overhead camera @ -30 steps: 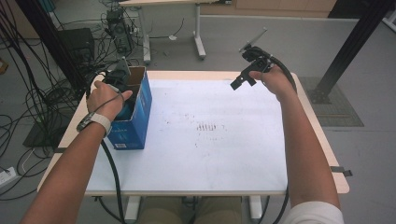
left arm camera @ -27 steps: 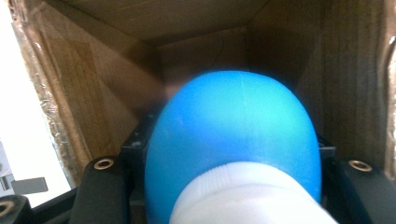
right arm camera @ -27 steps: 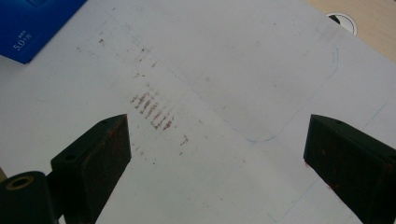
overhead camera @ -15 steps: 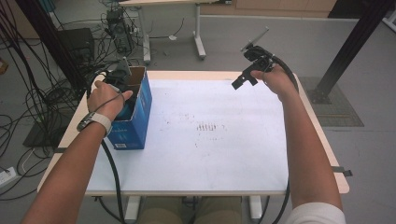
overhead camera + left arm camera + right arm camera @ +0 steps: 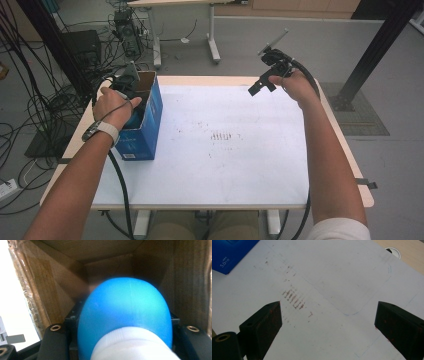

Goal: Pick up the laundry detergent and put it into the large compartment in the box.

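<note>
Blue bottle: clamped between the left gripper fingers, white cap toward the camera, rounded blue body pointing down into the box; it seems clear of the brown inner walls, though the close view is blurred.
Blue box: open-topped cardboard, standing at the left part of the worktop, near its left edge.
Left hand: over the box mouth, wrist bent, gripper dipped inside; watch strap on the wrist.
Right gripper: fingers spread wide, nothing between them; held above the far right part of the worktop, tilted down at the white sheet.
Right hand: raised near the far edge, forearm along the right side.
Open room: the white sheet between box and right gripper is bare but for a patch of reddish marks near the middle.
</note>
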Demonstrator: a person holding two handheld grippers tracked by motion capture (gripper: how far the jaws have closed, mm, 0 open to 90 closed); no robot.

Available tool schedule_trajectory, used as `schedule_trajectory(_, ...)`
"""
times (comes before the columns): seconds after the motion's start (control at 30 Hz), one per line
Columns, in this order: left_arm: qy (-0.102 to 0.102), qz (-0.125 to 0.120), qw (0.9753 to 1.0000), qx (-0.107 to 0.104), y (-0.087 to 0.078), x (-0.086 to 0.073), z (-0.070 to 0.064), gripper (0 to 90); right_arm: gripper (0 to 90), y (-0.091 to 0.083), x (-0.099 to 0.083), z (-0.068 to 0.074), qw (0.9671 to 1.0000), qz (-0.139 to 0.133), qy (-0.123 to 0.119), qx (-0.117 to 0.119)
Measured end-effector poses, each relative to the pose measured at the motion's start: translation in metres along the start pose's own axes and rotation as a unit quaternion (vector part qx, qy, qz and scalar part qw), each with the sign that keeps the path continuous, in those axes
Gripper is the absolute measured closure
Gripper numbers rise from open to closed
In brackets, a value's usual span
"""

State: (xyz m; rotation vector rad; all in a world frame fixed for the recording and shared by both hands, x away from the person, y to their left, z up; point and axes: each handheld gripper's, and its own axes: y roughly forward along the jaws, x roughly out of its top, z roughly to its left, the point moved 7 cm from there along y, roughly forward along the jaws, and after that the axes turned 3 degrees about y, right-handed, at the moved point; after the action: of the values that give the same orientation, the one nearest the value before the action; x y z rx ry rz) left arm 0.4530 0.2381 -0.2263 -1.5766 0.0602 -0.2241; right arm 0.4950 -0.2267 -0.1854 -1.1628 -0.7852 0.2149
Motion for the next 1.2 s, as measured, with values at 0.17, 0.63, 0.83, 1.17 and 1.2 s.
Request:
schedule_trajectory(0.17, 0.000, 0.000, 1.0000, 0.000, 0.0002, 0.0006, 0.0005, 39.0, 7.4, -0.0001, -0.0001, 0.0000, 1.0000, 0.001, 0.001, 0.000)
schedule_trajectory(0.63, 0.002, 0.000, 1.0000, -0.004, 0.0008, 0.0013, 0.0020, 38.9, 7.4, -0.0006, -0.0005, -0.0009, 1.0000, 0.002, 0.002, 0.000)
schedule_trajectory(0.83, 0.003, 0.001, 1.0000, -0.006, 0.0010, 0.0017, 0.0027, 38.9, 7.4, -0.0006, -0.0007, -0.0013, 1.0000, 0.002, 0.002, -0.001)
schedule_trajectory(1.17, 0.003, 0.003, 0.9999, -0.009, 0.0018, 0.0027, 0.0031, 37.1, 7.4, 0.0001, -0.0008, -0.0014, 1.0000, 0.003, 0.002, -0.001)
schedule_trajectory(1.2, 0.003, 0.003, 0.9999, -0.009, 0.0017, 0.0026, 0.0033, 37.0, 7.4, -0.0001, -0.0009, -0.0014, 1.0000, 0.003, 0.002, -0.001)
